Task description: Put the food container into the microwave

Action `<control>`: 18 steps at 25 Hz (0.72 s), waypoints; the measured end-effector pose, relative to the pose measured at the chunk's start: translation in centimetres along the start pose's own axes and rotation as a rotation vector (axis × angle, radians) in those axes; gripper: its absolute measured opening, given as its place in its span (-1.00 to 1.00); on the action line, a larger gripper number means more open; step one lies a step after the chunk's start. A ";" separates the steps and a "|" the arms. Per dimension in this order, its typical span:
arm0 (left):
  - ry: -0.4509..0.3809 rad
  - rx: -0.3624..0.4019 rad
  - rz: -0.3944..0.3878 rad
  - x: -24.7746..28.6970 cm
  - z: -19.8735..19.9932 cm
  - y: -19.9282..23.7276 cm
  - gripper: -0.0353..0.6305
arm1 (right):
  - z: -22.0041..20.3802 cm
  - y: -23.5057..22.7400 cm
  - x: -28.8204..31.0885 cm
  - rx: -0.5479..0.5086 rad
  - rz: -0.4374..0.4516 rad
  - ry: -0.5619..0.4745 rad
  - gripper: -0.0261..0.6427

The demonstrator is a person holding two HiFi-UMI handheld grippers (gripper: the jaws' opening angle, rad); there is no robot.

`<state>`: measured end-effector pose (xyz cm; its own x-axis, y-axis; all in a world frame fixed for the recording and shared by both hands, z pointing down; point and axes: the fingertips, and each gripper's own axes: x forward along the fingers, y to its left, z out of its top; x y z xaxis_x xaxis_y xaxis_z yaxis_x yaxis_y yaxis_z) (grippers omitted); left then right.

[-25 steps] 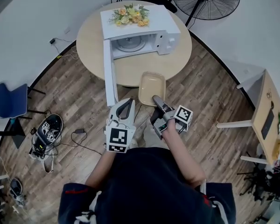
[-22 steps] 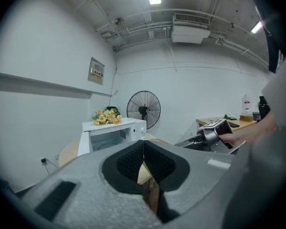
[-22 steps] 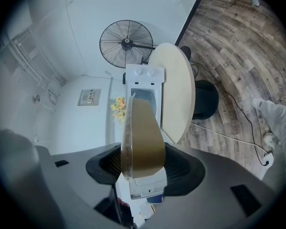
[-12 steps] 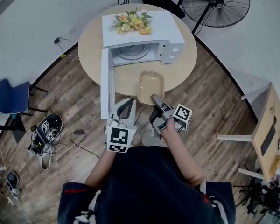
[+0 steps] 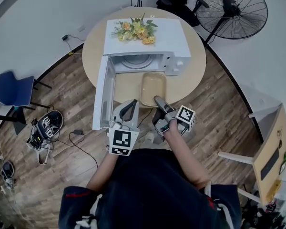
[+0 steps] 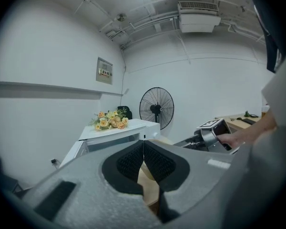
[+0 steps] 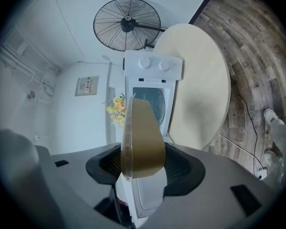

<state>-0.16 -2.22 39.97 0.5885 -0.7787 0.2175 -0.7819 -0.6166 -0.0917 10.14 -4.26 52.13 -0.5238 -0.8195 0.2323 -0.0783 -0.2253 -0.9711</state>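
Fingers (image 7: 180, 170) of our right gripper (image 5: 157, 100) are clamped on the near rim of the food container (image 5: 154, 88). We hold it above the front part of the round table (image 5: 190, 78), just short of the microwave (image 5: 144, 38), whose door (image 5: 103, 99) is swung wide. Our left gripper (image 5: 131, 103) has its tips pressed together on nothing. We judge this to be the carry-in step. Next we need to push the container forward through the opening and lower it onto the turntable (image 5: 135, 60). Only the right gripper view shows the rim between the pads, and only the head view shows the gap left to the opening.
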 end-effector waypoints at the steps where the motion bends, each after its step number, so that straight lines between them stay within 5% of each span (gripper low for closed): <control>1: 0.005 -0.002 0.012 0.3 0.0 0.0 -0.84 | 0.3 0.0 0.3 0.001 -0.001 0.015 -0.22; 18: 0.076 -0.025 0.107 2.1 -1.5 0.1 -0.84 | 1.4 -1.8 2.6 0.012 -0.046 0.126 -0.22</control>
<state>0.68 -3.74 41.84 0.4851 -0.8280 0.2813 -0.8447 -0.5269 -0.0940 10.12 -6.70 54.56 -0.6222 -0.7357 0.2676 -0.0951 -0.2683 -0.9586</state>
